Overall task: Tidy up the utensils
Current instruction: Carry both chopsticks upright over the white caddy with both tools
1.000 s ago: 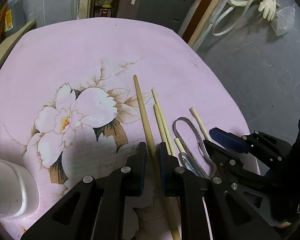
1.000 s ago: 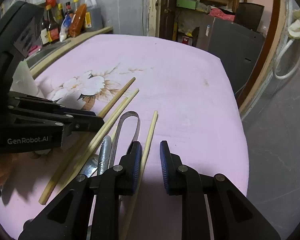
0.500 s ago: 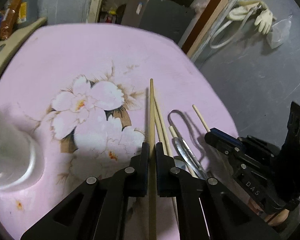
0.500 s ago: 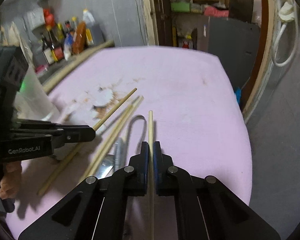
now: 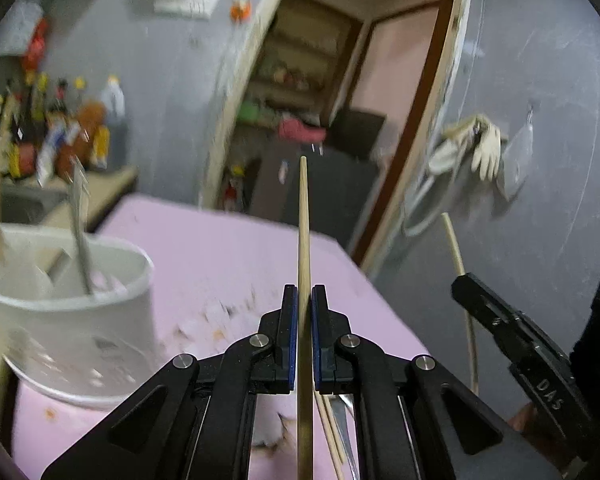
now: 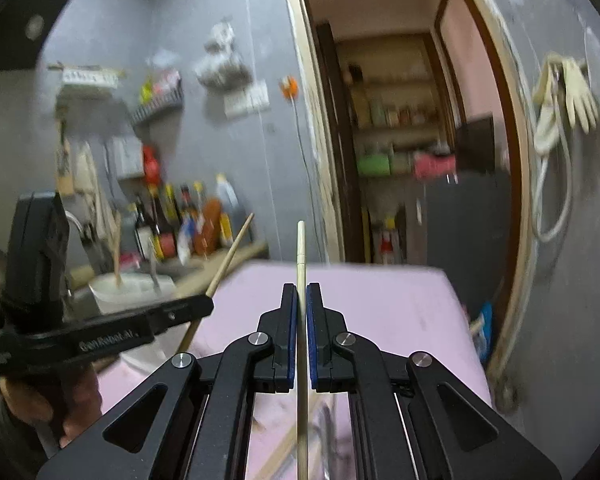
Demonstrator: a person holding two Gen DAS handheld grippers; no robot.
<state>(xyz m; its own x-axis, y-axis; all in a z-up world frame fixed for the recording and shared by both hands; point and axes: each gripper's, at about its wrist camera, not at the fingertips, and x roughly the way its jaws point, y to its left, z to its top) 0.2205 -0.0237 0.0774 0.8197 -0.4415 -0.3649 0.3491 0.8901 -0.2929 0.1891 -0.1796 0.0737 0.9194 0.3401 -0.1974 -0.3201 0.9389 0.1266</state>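
Note:
My left gripper [image 5: 304, 300] is shut on a long wooden chopstick [image 5: 303, 240] and holds it lifted, pointing up and forward. My right gripper [image 6: 301, 298] is shut on a paler chopstick [image 6: 301, 252], also lifted. A white utensil cup [image 5: 64, 312] stands at the left on the pink flowered tablecloth [image 5: 228, 248]; a chopstick and a metal utensil stand in it. The cup also shows in the right wrist view [image 6: 128, 292]. More chopsticks and a metal utensil [image 5: 342, 408] lie on the cloth under the left gripper.
The table's right edge drops to a grey floor [image 5: 520, 240]. A doorway with shelves [image 6: 396, 140] is behind the table. Bottles [image 6: 188, 224] stand on a counter at the back left.
Both grippers have lifted off the cloth with their chopsticks and tilted upward; the left one has moved toward the white cup.

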